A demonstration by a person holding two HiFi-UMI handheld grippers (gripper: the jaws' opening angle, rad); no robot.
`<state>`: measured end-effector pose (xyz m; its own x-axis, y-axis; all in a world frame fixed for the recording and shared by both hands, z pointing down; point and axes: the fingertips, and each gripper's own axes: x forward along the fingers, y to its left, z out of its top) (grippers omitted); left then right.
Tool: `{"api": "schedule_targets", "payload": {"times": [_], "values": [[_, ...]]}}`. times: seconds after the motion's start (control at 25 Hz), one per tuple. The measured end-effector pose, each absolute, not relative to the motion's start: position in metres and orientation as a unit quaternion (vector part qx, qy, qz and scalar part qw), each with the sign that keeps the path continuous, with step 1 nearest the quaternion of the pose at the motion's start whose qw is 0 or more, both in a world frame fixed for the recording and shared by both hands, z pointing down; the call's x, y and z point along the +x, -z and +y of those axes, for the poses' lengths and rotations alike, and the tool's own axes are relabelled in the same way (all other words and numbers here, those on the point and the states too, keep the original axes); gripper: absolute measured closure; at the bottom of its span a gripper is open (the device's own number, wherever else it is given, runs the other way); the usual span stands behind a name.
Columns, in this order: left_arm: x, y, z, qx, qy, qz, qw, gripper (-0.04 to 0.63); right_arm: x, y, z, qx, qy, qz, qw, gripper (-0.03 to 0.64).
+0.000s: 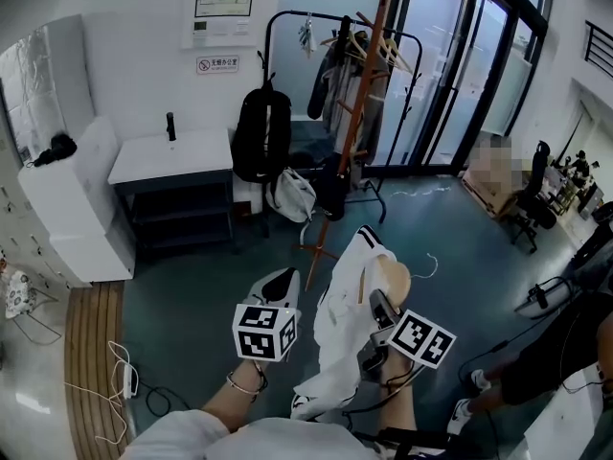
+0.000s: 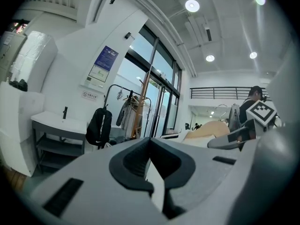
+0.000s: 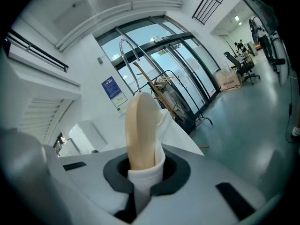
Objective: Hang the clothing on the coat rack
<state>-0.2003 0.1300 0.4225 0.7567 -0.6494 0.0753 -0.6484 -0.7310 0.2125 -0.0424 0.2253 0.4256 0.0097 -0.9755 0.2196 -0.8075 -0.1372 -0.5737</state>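
Hidden/cut off: garment (image 1: 343, 338) lower end passes behind forearm at near edge. Coat rack (image 1: 356, 127) top cut by far edge of head view. White sliver in left tool (image 1: 284, 278) gap cannot be identified. Left tool jaws together, left of garment. Right tool (image 1: 376, 307) clamped on hanger (image 1: 393, 278) through white cloth.
Hanger: smooth pale wood, rounded shoulder. Garment: soft white fabric, dark trim, draped near person. Rack: slim wooden pole, angled pegs, dark clothes hung, well apart, far side. Teal floor (image 1: 192, 295) lies between.
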Motion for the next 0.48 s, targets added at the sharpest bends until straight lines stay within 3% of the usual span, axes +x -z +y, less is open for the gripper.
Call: {"api": "schedule_targets", "payload": {"times": [0.48], "values": [[-0.121,-0.413,0.077,0.929,-0.004,-0.358,0.093,0.586,0.034,-0.424,0.167,-0.686,0.290,0.653,0.137,0.589]]}}
